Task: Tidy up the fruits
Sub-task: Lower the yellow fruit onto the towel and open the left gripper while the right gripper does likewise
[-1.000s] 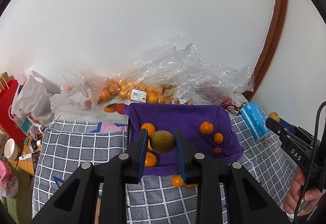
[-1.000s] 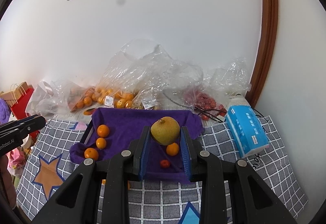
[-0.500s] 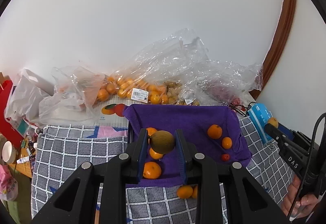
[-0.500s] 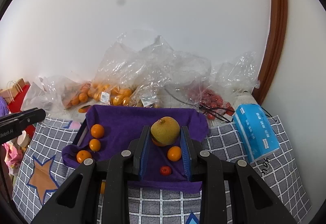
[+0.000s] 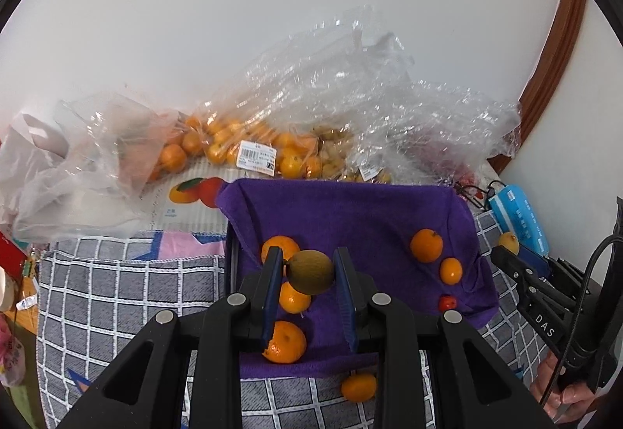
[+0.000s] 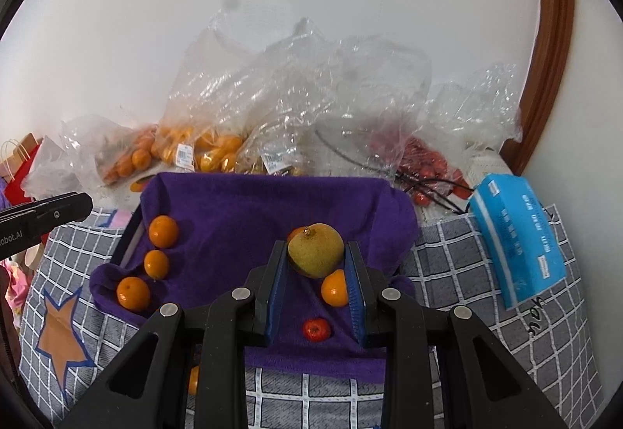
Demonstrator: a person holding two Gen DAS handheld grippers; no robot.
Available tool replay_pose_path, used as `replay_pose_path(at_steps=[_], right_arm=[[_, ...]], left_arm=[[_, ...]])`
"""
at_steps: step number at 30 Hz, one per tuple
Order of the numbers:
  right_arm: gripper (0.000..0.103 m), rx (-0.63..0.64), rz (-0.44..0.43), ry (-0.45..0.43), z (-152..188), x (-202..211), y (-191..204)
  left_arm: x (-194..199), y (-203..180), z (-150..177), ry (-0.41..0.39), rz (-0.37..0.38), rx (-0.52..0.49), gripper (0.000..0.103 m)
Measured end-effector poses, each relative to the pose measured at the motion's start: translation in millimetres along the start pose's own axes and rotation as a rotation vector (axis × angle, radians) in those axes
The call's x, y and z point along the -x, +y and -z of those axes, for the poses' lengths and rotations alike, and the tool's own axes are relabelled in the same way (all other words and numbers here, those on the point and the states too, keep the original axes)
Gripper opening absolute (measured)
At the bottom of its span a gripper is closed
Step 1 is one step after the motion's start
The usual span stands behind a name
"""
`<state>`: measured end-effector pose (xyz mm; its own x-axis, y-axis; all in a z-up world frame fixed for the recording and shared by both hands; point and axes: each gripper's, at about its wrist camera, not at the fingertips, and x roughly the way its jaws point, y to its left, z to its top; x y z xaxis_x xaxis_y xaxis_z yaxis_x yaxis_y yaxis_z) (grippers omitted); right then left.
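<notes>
**Two grippers, two fruits**

The left gripper [image 5: 309, 269] has its jaws squeezed on a green-brown fruit [image 5: 311, 272]. It holds the fruit up over the purple cloth [image 5: 350, 210]. Three oranges [image 5: 287, 341] sit in a row on the left side of the cloth. One more orange [image 5: 358, 387] sits off the cloth on the checked cover [image 5: 128, 285]. The right gripper [image 6: 316, 257] has its jaws tight on a yellow pear [image 6: 316, 250], above the cloth too. A small red fruit [image 6: 316, 329] lies under it. A blue tissue pack [image 6: 520, 234] lies on the right.
</notes>
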<state>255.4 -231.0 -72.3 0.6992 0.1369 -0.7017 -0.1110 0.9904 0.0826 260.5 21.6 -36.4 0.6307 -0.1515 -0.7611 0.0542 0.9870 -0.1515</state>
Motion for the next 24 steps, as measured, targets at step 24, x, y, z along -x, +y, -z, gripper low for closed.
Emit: replay_pose_path(at_steps=[24], right_arm=[[0.029,0.021,-0.057,0.111,23,-80,2]], left_arm=[[-97,-13,5,0.179,0.000,-0.038,0.025]])
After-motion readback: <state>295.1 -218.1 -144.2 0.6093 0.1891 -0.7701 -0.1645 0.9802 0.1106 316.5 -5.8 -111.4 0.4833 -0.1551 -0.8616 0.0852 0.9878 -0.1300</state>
